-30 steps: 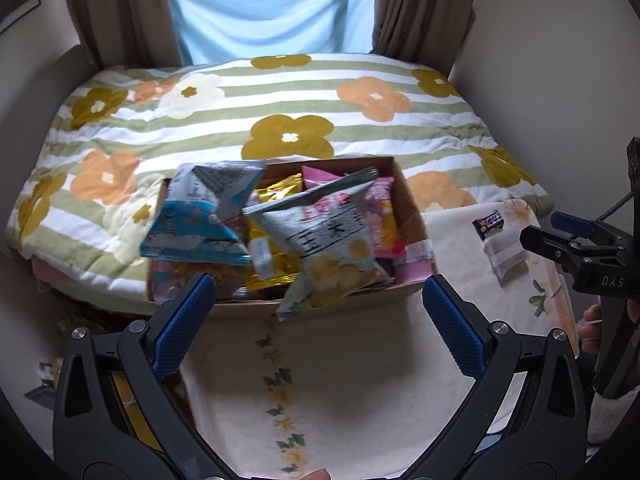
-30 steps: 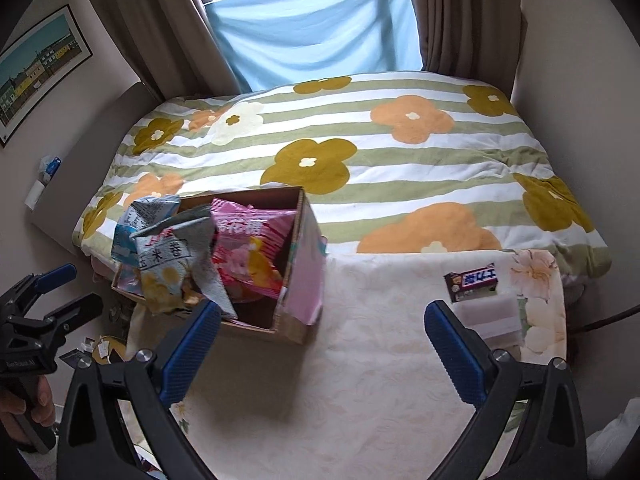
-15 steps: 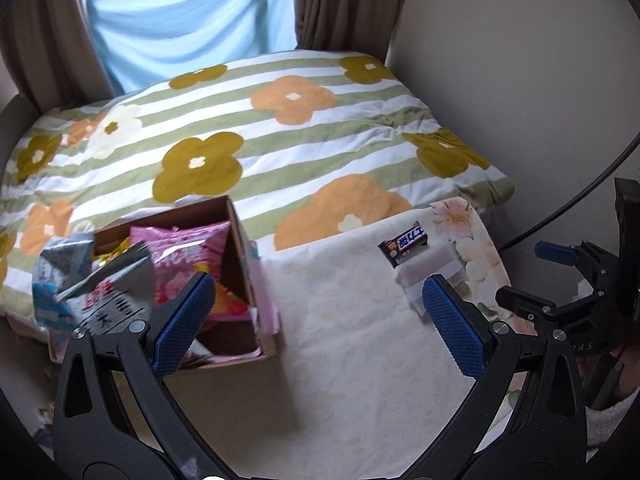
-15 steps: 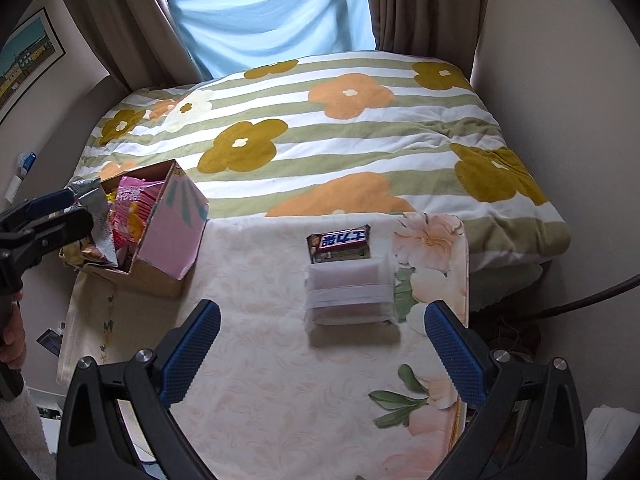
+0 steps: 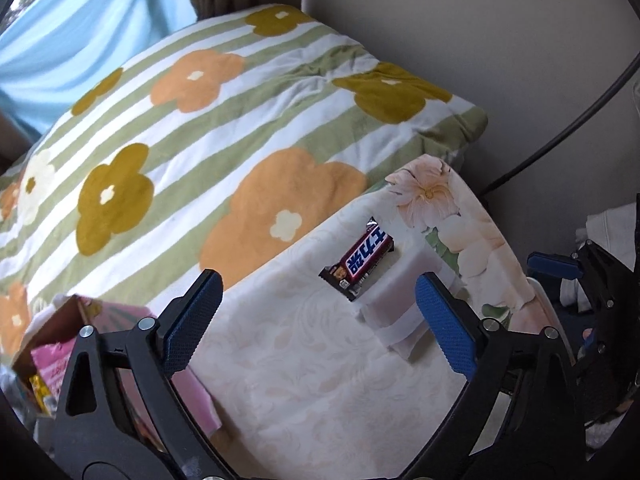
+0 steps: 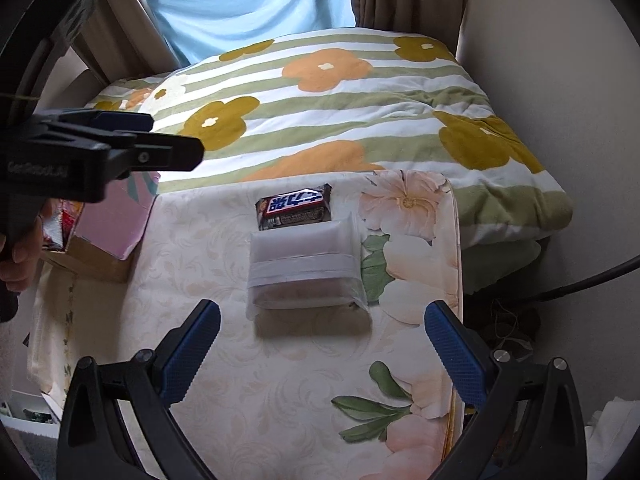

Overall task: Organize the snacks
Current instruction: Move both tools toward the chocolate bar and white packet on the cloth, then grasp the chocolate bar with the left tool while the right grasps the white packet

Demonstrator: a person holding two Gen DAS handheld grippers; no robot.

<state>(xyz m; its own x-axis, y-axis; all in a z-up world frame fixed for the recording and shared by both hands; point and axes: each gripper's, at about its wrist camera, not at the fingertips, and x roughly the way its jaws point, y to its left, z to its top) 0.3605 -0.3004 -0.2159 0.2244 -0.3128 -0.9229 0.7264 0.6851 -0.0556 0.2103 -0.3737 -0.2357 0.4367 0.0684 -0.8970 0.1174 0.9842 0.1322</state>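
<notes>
I hold my right gripper (image 6: pixel 320 356) spread wide before the frosted translucent pouch (image 6: pixel 306 272), lined up to pinch it; my left gripper (image 5: pixel 316 320) hangs equally spread.

A: Where is everything, taking the pouch (image 6: pixel 304 268) as the mark?

B: It lies on the cloth (image 6: pixel 280 400), toward the far right part. The bar (image 6: pixel 294 206) lies just behind the pouch, touching its far edge.

A: And the box (image 6: pixel 108 236)?

B: Left of the pouch, well apart, at the cloth's left edge, with packets (image 5: pixel 48 364) inside.

A: What's behind?

B: The quilt (image 6: pixel 340 96) spreads behind the pouch and bar, beyond the cloth's far edge; the curtain (image 6: pixel 248 4) hangs behind that.

A: The grippers?

B: The right gripper (image 6: pixel 320 356) is before the pouch, fingers either side; the left gripper (image 5: pixel 318 324) to its left.
</notes>
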